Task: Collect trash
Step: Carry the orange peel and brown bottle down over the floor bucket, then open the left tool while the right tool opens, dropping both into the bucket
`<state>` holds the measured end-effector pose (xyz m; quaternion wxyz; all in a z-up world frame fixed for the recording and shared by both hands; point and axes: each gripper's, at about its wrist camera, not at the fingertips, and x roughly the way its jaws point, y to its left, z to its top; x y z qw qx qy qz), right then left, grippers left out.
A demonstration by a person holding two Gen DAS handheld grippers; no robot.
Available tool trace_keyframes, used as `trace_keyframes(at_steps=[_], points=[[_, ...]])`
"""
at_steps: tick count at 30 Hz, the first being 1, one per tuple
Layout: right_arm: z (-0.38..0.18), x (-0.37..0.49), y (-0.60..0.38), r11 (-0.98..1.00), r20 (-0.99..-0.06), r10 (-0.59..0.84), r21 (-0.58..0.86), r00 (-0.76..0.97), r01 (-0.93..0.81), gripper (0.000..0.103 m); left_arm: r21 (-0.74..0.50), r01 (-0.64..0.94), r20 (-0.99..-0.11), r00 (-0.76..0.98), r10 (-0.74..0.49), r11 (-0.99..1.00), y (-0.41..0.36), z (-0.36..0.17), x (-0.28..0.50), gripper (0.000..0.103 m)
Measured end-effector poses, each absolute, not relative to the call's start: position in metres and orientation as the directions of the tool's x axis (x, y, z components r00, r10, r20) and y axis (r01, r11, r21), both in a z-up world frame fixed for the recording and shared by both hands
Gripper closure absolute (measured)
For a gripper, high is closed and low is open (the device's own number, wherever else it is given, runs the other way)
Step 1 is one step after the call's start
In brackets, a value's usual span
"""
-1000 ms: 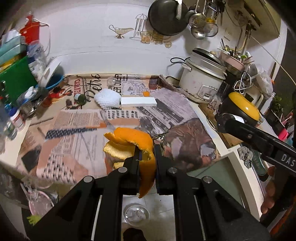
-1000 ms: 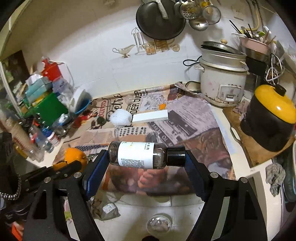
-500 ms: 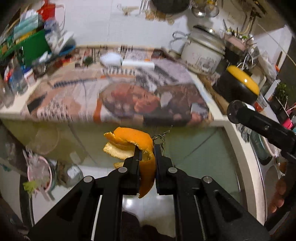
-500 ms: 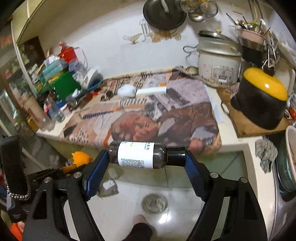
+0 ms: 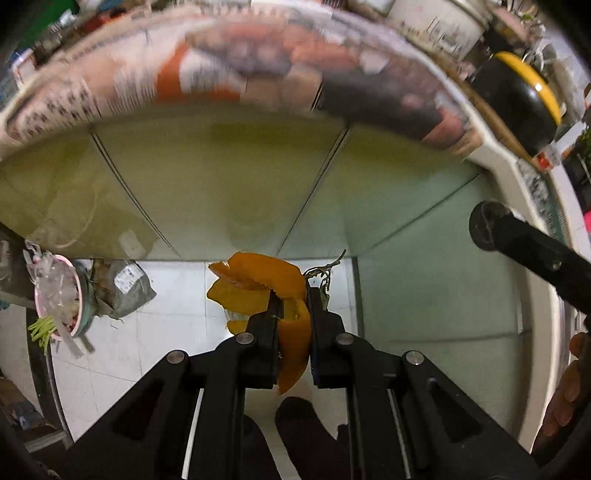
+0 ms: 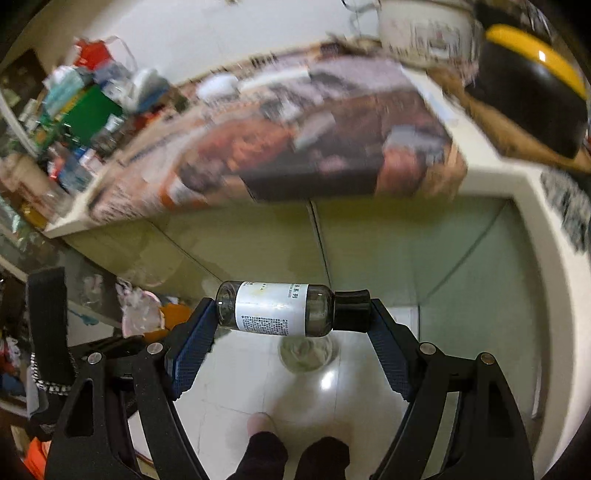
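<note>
The left gripper (image 5: 291,306) is pinched nearly closed on a curled piece of orange peel (image 5: 266,280), which sticks up and out past the fingertips; a thin dry stem (image 5: 325,269) shows beside the right finger. The right gripper (image 6: 291,314) stands wide, its blue-padded jaws pressing the two ends of a small dark bottle (image 6: 280,308) that lies crosswise between them, black cap (image 6: 351,310) against the right pad. The bottle's white label (image 6: 271,308) carries fine print and a few characters, too small to read.

Both grippers point down at a pale, glossy tiled floor (image 5: 166,295). A round floor drain (image 6: 306,352) sits below the bottle. At the left, against the cabinet base, a pink bin (image 5: 61,299) holds plastic and green scraps, with a crumpled grey bag (image 5: 122,288) just beside it. Greenish cabinet doors (image 5: 229,177) rise to a cream countertop (image 6: 491,181) covered with printed newspaper (image 6: 314,147), blurred so its text cannot be read. A black pot with a yellow lid (image 6: 532,74) sits on the counter at right, and what seems to be a white rice cooker (image 6: 424,26) behind it. The person's dark-clothed legs (image 6: 291,458) show at the bottom edge.
</note>
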<state>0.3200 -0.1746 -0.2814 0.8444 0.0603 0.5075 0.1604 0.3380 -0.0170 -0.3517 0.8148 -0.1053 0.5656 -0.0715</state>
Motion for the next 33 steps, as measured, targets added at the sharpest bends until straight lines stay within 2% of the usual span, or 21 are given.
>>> trace_keyframes(at_steps=[9,14,21,28,30,32,33], points=[[-0.405,0.339,-0.16,0.959,-0.886,0.282,0.249,0.369,-0.134,0.025,-0.311,-0.011,-0.929,0.214,-0.302,0.95,-0.003,-0.512,0.373,0.092],[-0.467,0.345,-0.152,0.958,-0.892,0.284,0.251,0.352,-0.137,0.025,-0.293,-0.011,-0.942,0.172,-0.287,0.956,0.0,-0.593,0.383,0.092],[-0.534,0.345,-0.146,0.951,-0.894,0.309,0.289,0.325,-0.107,0.025,-0.334,0.003,-0.932,0.15,-0.331,0.943,-0.005,-0.678,0.389,0.092],[-0.564,0.346,-0.139,0.948,-0.905,0.316,0.296,0.285,-0.114,0.024,-0.35,-0.024,-0.929,0.134,-0.344,0.937,-0.004,-0.715,0.386,0.091],[-0.567,0.348,-0.131,0.946,-0.908,0.323,0.299,0.268,-0.128,0.024,-0.337,-0.035,-0.934,0.135,-0.33,0.941,0.003,-0.714,0.383,0.085],[-0.573,0.352,-0.121,0.941,-0.911,0.336,0.31,0.24,-0.139,0.024,-0.295,-0.048,-0.946,0.152,-0.285,0.954,0.016,-0.707,0.375,0.072],[-0.574,0.354,-0.118,0.936,-0.911,0.347,0.322,0.223,-0.141,0.024,-0.283,-0.056,-0.95,0.157,-0.271,0.958,0.02,-0.704,0.374,0.063]])
